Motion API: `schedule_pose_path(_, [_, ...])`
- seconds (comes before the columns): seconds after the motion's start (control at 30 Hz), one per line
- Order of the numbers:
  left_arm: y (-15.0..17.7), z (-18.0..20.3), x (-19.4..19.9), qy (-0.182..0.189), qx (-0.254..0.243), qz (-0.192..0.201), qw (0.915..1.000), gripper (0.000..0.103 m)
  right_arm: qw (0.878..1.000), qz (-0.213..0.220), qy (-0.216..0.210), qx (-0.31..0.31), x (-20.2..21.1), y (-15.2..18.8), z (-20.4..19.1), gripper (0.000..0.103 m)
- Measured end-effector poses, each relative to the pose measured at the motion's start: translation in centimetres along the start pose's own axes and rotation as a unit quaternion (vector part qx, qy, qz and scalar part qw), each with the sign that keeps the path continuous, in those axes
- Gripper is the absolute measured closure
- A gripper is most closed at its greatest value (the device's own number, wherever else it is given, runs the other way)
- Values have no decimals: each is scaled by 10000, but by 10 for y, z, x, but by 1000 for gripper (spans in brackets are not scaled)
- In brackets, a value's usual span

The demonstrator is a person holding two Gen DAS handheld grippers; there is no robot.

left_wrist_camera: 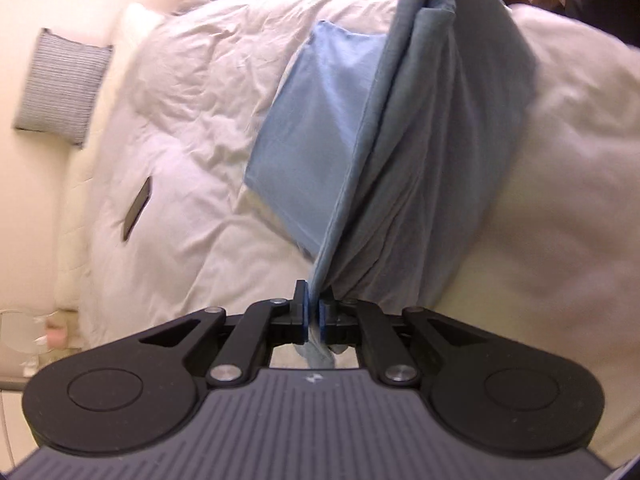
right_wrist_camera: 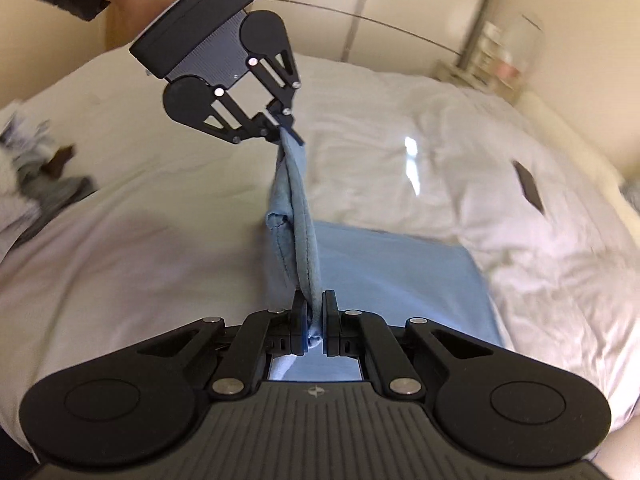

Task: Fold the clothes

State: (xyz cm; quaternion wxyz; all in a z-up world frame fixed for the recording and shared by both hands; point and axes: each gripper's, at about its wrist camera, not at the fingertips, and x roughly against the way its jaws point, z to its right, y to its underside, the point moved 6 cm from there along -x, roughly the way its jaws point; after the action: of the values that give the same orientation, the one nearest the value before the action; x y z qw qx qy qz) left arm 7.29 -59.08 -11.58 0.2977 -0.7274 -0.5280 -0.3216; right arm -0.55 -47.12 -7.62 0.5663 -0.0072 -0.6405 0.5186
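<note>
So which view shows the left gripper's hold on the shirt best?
The right wrist view: the whole left gripper shows, shut on the shirt. The left wrist view shows only its pads nipping the hem.

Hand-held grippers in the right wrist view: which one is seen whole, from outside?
The left hand-held gripper, held high by a dark-sleeved arm, pinching the blue garment; the right hand-held gripper shows only its fingers.

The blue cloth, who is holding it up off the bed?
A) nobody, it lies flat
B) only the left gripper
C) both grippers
C: the left gripper and the right gripper each pinch an end of the blue cloth, stretched between them above the bed.
</note>
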Motion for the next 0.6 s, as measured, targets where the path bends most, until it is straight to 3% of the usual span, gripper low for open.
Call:
schedule_pose_path(0.13, [-44, -49, -48, 553, -33, -89, 9984, 100, 9971, -146, -110, -744, -11, 13, 73, 100])
schedule_pose_path(0.27, [-74, -75, -107, 1149, -243, -220, 9928, 100, 9862, -342, -327, -1588, -34, 34, 146, 99])
schedule_pose_path(0.43, [-99, -97, -166, 1763, -402, -350, 9829, 100, 9583, -626, -661, -2707, -66, 70, 221, 99])
schedule_pose_path(0.6, [-110, -108, -201, 2111, -509, -378, 9754, 100, 9301, -855, -943, -3446, -91, 100, 260, 99])
